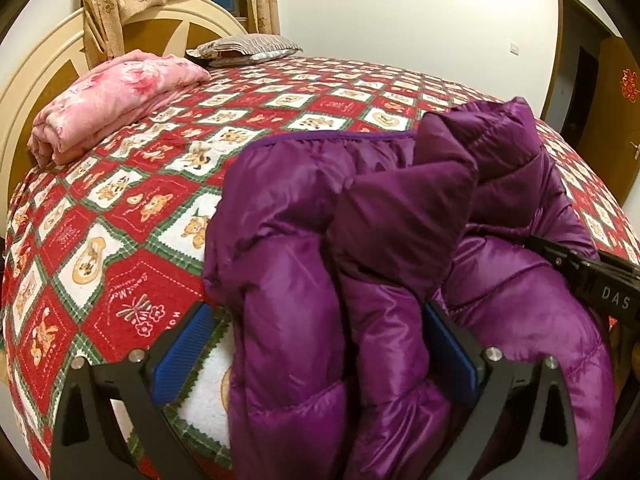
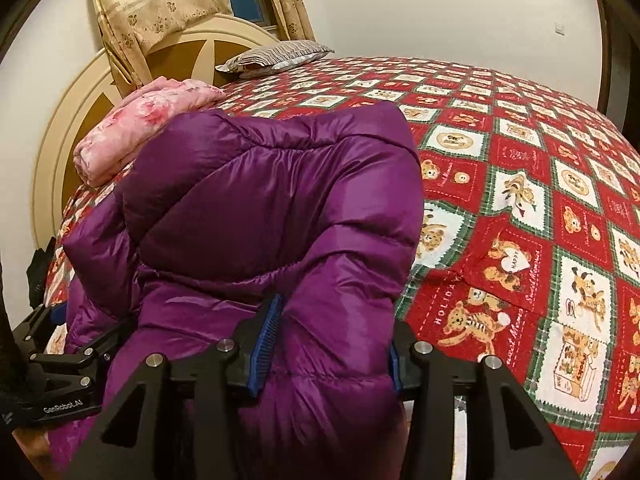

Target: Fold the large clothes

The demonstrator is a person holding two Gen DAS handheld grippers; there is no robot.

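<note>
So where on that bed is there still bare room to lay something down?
The widest free patch of the teddy-bear bedspread lies right of the purple puffer jacket, out to the far edge. A second runs between the jacket and the folded pink blanket, back toward the striped pillow. The near edge is crowded: jacket and both claws.

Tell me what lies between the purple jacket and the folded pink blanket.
Only bare bedspread separates the purple jacket from the pink blanket; the left wrist view shows it.
</note>
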